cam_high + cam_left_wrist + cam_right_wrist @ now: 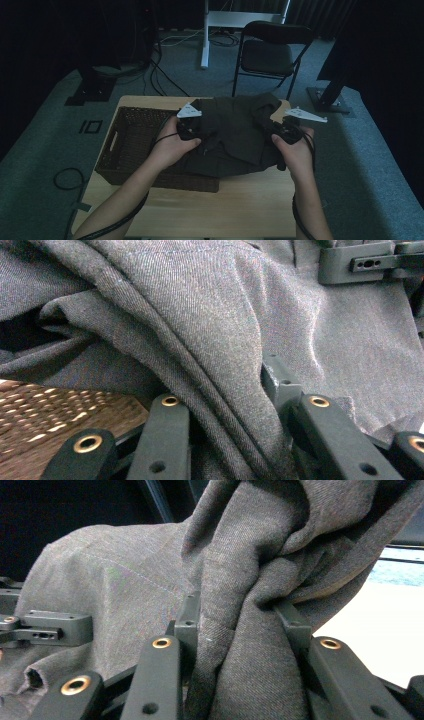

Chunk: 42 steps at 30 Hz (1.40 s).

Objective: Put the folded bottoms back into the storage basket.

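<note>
A dark grey garment hangs bunched between my two grippers, above the table and the basket's right end. My left gripper holds its left side; in the left gripper view folds of the garment run down between the black jaws, which are shut on it. My right gripper holds the right side; in the right gripper view a thick twist of the garment is pinched between the jaws. The other gripper's jaw tip shows as a grey block at the left there.
A brown wicker basket stands on the left of the wooden table, partly under the cloth. Beyond the table stands a black folding chair on grey carpet, with a white desk leg and cables on the floor.
</note>
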### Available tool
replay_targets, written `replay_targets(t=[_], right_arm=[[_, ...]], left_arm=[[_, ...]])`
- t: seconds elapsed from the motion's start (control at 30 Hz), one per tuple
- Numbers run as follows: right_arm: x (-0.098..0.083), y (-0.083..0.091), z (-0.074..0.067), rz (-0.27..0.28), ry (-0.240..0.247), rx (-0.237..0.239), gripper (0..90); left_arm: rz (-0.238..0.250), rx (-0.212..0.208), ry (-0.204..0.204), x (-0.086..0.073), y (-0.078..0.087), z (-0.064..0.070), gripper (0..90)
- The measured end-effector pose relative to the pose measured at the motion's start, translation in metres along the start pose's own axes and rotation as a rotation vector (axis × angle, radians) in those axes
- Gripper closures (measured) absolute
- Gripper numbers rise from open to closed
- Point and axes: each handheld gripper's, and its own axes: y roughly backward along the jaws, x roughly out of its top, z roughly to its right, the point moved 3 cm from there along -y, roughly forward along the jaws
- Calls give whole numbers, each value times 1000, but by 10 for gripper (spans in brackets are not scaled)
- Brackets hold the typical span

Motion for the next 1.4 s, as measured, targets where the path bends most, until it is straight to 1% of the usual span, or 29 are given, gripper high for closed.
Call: replay_targets(t=[0.13, 0.17, 0.23, 0.3, 0.33, 0.37, 0.43, 0.53, 0.63, 0.7, 0.73, 0.77, 0.8, 0.83, 0.87, 0.9, 0.93, 0.97, 1.03, 1.07, 1.1, 1.17, 1.2, 1.23, 1.27, 1.3, 1.33, 1.37, 1.4], right_arm=[[5, -14, -13, 3, 5, 23, 637], [5, -14, -13, 3, 5, 23, 637], [7, -22, -21, -4, 17, 32, 637], [9, -28, -26, -6, 26, 37, 636], [9, -31, -28, -6, 24, 39, 636], [9, -31, -28, -6, 24, 39, 636], [9, -40, -35, -17, 30, 43, 635], [9, -49, -41, -25, 36, 48, 634], [9, -58, -47, -33, 42, 53, 634], [10, -64, -51, -28, 42, 61, 634], [10, -64, -51, -28, 42, 61, 634], [9, -71, -55, -30, 35, 69, 635], [9, -74, -58, -29, 37, 72, 634], [9, -74, -58, -29, 37, 72, 634], [8, -82, -64, -31, 38, 79, 635], [7, -86, -66, -33, 45, 82, 635], [6, -90, -69, -32, 40, 88, 635], [6, -90, -69, -32, 40, 88, 635], [2, -103, -77, -40, 38, 92, 635], [1, -107, -80, -46, 43, 94, 636], [-1, -111, -83, -48, 48, 93, 636], [-2, -115, -86, -52, 54, 93, 635], [-4, -123, -90, -60, 56, 88, 636], [-4, -123, -90, -60, 56, 88, 636], [-8, -131, -94, -68, 59, 91, 636], [-10, -135, -96, -75, 55, 93, 636], [-11, -139, -97, -77, 50, 95, 636], [-13, -144, -99, -75, 43, 99, 636], [-15, -148, -101, -81, 42, 100, 636]], left_arm=[[11, 12, 5, -1, 14, -14, 703], [11, 12, 5, -1, 14, -14, 703], [14, 22, 13, -3, 21, -24, 703], [14, 25, 16, -4, 23, -27, 703], [17, 32, 19, -6, 27, -32, 703], [17, 32, 19, -6, 27, -32, 703], [18, 38, 23, -9, 31, -37, 703], [18, 47, 41, -13, 38, -47, 703], [13, 60, 36, -15, 41, -51, 704], [19, 75, 42, -17, 48, -58, 704], [19, 75, 42, -17, 48, -58, 704], [20, 77, 42, -17, 51, -61, 704], [20, 88, 51, -20, 56, -68, 704], [20, 88, 51, -20, 56, -68, 704], [18, 96, 60, -24, 60, -75, 704], [18, 96, 60, -24, 60, -75, 704], [16, 105, 72, -29, 64, -83, 704], [16, 105, 72, -29, 64, -83, 706], [16, 108, 87, -34, 67, -91, 708], [20, 113, 94, -40, 69, -99, 709], [20, 113, 94, -40, 69, -99, 710], [16, 118, 113, -45, 71, -107, 711], [-3, 134, 111, -50, 73, -112, 717], [-3, 134, 111, -50, 73, -112, 723], [-14, 147, 113, -54, 74, -117, 730], [-14, 147, 113, -54, 74, -117, 732], [-21, 160, 125, -59, 76, -124, 733], [-21, 160, 125, -59, 76, -124, 734], [-28, 170, 138, -63, 78, -131, 736]])
